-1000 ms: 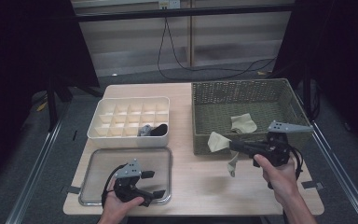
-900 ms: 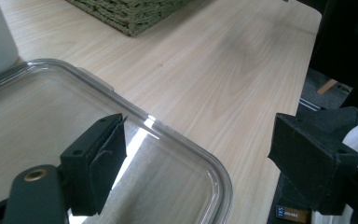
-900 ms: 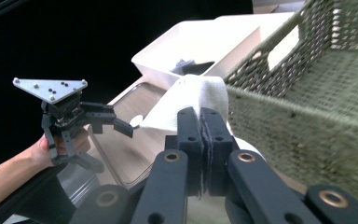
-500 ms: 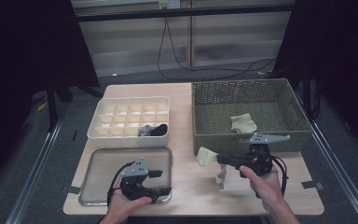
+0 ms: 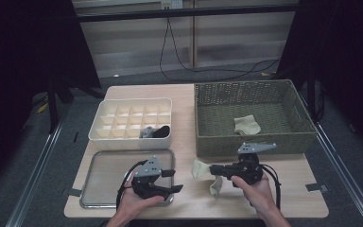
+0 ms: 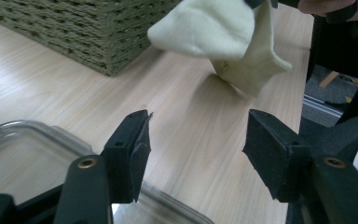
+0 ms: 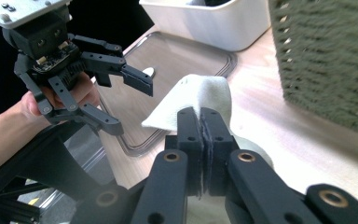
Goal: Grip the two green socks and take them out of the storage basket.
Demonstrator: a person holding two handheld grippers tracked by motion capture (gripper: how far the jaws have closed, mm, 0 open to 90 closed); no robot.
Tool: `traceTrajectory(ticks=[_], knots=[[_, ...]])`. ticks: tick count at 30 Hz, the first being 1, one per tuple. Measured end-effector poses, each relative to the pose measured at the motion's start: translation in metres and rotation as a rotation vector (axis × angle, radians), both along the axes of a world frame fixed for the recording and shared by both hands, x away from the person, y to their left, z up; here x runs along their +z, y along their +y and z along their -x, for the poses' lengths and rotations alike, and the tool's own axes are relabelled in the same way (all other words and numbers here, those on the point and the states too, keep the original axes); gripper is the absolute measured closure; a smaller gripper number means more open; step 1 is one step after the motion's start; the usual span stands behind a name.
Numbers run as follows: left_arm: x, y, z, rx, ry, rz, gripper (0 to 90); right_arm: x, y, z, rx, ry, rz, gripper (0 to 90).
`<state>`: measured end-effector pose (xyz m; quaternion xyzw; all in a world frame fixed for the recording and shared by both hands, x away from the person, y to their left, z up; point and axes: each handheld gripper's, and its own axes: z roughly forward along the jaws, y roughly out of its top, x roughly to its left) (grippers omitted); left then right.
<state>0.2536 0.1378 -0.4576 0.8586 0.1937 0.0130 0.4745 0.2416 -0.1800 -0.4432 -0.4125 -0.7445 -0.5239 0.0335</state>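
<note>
Right gripper (image 5: 216,170) pinches a pale sock (image 5: 203,171) just in front of the basket (image 5: 253,142), out of it; left gripper (image 5: 176,181) spread, jaws just closing on nothing; second sock (image 5: 246,125) in the basket left

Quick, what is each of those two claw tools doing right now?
Left gripper: open, nothing between its jaws, which have just been closing.
Right gripper: shut on the pale sock.

Light falls from above onto the wooden table (image 5: 189,198), bright against dark surroundings at both sides of the high view. The pale sock (image 6: 214,37) casts a soft shadow on the wood. In the right gripper view the woven basket (image 7: 326,60) is blurred, as are the near jaws.
</note>
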Motion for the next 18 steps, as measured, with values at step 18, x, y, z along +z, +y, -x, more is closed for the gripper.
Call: traceTrajectory(ticks=[18], knots=[[-0.014,-0.009,-0.006,-0.036,0.056,-0.01,70.6,-0.038,0.023,0.001,0.049,0.059,0.116,85.0]])
